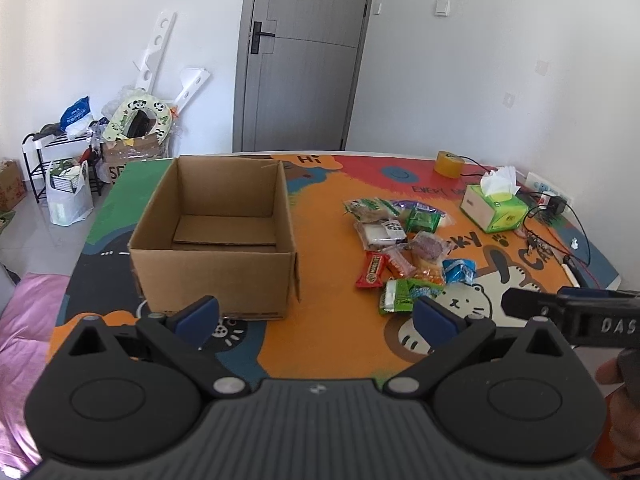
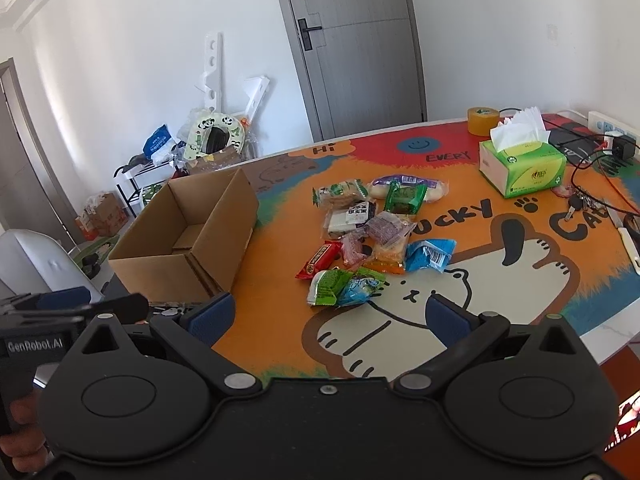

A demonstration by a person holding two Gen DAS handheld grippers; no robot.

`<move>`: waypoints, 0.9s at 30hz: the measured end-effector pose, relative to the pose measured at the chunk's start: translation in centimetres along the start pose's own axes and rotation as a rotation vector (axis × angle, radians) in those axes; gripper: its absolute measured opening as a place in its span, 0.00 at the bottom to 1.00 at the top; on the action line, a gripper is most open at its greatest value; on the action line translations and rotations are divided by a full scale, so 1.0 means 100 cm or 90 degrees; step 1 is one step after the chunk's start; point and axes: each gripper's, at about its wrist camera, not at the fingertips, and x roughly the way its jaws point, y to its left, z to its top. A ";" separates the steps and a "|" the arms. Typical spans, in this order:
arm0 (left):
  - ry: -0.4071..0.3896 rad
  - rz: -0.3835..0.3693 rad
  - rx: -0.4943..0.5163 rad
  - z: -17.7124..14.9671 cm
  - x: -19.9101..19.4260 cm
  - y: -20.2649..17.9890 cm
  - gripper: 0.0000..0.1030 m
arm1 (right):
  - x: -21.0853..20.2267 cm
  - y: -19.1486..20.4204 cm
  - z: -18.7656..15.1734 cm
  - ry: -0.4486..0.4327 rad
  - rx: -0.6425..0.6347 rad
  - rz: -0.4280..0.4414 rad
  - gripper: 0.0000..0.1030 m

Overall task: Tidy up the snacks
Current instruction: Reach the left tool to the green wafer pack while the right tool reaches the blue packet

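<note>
An open cardboard box (image 1: 212, 264) stands empty on the colourful cat-print table mat (image 1: 320, 344); it also shows in the right wrist view (image 2: 168, 268). A pile of several snack packets (image 1: 400, 240) lies to its right, also seen in the right wrist view (image 2: 368, 232): a red bar (image 2: 318, 265), green packets (image 2: 326, 287), a blue packet (image 2: 428, 255). My left gripper (image 1: 316, 318) is open and empty, held above the mat near the box's front. My right gripper (image 2: 330, 318) is open and empty, just short of the nearest green packet.
A green tissue box (image 2: 524, 168), a roll of yellow tape (image 2: 483, 120), keys (image 2: 580, 204), cables and a power strip (image 2: 608, 124) sit at the table's right. A grey door (image 1: 304, 52), a shoe rack (image 1: 60, 160) and bags stand behind.
</note>
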 end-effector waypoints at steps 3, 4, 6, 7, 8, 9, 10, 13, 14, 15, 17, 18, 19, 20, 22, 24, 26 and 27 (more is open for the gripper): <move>0.003 -0.006 -0.004 -0.001 0.007 -0.003 0.99 | 0.003 -0.003 -0.001 0.001 -0.005 -0.012 1.00; 0.001 -0.011 -0.008 -0.001 0.010 -0.004 0.99 | 0.003 -0.005 -0.001 -0.001 -0.004 -0.014 1.00; -0.008 -0.019 -0.017 -0.001 0.014 -0.005 0.99 | 0.003 -0.009 0.000 -0.004 -0.001 -0.018 1.00; -0.009 -0.020 -0.015 0.000 0.017 -0.006 0.99 | 0.005 -0.012 0.000 -0.003 0.001 -0.021 1.00; -0.008 -0.017 -0.012 0.001 0.020 -0.008 0.99 | 0.006 -0.014 0.000 -0.002 0.004 -0.027 1.00; -0.008 -0.018 -0.011 0.001 0.025 -0.011 0.99 | 0.008 -0.016 0.000 -0.002 0.007 -0.034 1.00; -0.007 -0.025 -0.014 0.001 0.028 -0.012 0.99 | 0.009 -0.018 -0.001 -0.002 0.008 -0.040 1.00; 0.011 -0.045 -0.025 0.001 0.044 -0.015 0.99 | 0.017 -0.026 -0.001 0.000 0.007 -0.054 1.00; 0.014 -0.047 -0.028 0.001 0.048 -0.015 0.99 | 0.019 -0.028 -0.001 0.003 0.008 -0.060 1.00; 0.017 -0.049 -0.031 0.000 0.052 -0.015 0.99 | 0.022 -0.032 0.000 0.006 0.010 -0.064 1.00; 0.024 -0.051 -0.029 0.000 0.061 -0.017 0.99 | 0.028 -0.039 -0.001 0.013 0.016 -0.068 1.00; 0.021 -0.053 -0.025 -0.001 0.064 -0.018 0.99 | 0.031 -0.043 -0.002 0.017 0.022 -0.070 1.00; 0.020 -0.056 -0.027 -0.001 0.067 -0.019 0.99 | 0.034 -0.047 -0.002 0.021 0.028 -0.067 1.00; 0.024 -0.063 -0.035 -0.001 0.071 -0.019 0.99 | 0.037 -0.051 -0.002 0.023 0.034 -0.061 1.00; 0.031 -0.077 -0.040 0.000 0.079 -0.021 0.98 | 0.040 -0.056 -0.003 0.021 0.032 -0.052 1.00; 0.031 -0.079 -0.035 -0.001 0.085 -0.024 0.98 | 0.043 -0.058 -0.004 0.016 0.013 -0.055 1.00; 0.028 -0.087 -0.034 -0.002 0.091 -0.028 0.97 | 0.043 -0.062 -0.005 0.003 0.007 -0.055 1.00; 0.024 -0.092 -0.033 -0.003 0.093 -0.030 0.97 | 0.044 -0.064 -0.005 -0.004 0.009 -0.050 1.00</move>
